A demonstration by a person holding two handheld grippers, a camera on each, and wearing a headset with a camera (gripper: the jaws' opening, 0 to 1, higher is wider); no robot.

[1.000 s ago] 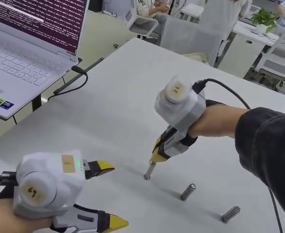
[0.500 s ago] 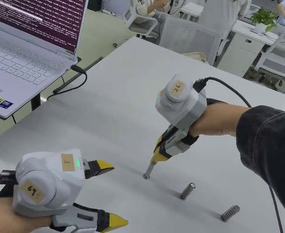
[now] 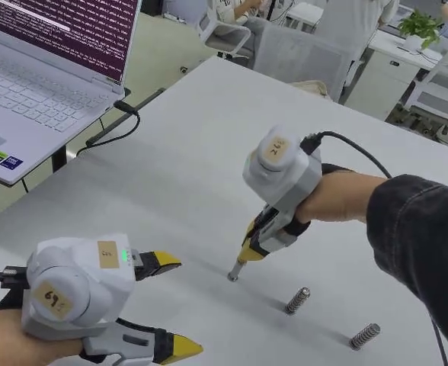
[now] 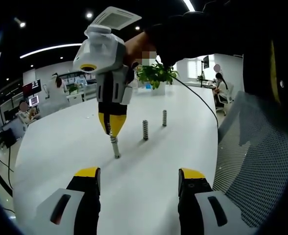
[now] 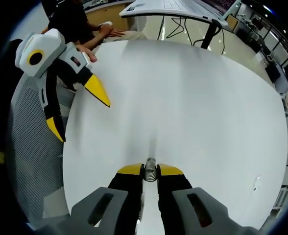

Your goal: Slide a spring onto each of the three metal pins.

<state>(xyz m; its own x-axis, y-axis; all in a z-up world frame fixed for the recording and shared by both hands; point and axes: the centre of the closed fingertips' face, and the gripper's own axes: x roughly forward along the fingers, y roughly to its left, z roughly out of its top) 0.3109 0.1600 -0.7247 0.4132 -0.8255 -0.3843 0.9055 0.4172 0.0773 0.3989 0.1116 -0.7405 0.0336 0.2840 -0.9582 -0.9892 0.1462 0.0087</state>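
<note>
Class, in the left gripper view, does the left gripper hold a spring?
No: the left gripper is open, with just bare table between its yellow-tipped jaws.

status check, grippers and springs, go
Right gripper shut on small silver coil spring, at top of slim metal pin. Left gripper open, holding nothing. Other two pins already sprung. Nothing in the way.

My worktop [image 3: 201, 160] is a broad white table in an open office. To my left an open laptop [image 3: 49, 84] sits on a separate stand, with a black cable [image 3: 129, 114] looping beside it. Beyond, over a pale floor [image 3: 159, 46], stand grey office chairs [image 3: 285, 53], white desks [image 3: 407, 52] and a potted plant [image 3: 416, 29]. Strip lights [image 4: 51, 48] cross the dark ceiling.
</note>
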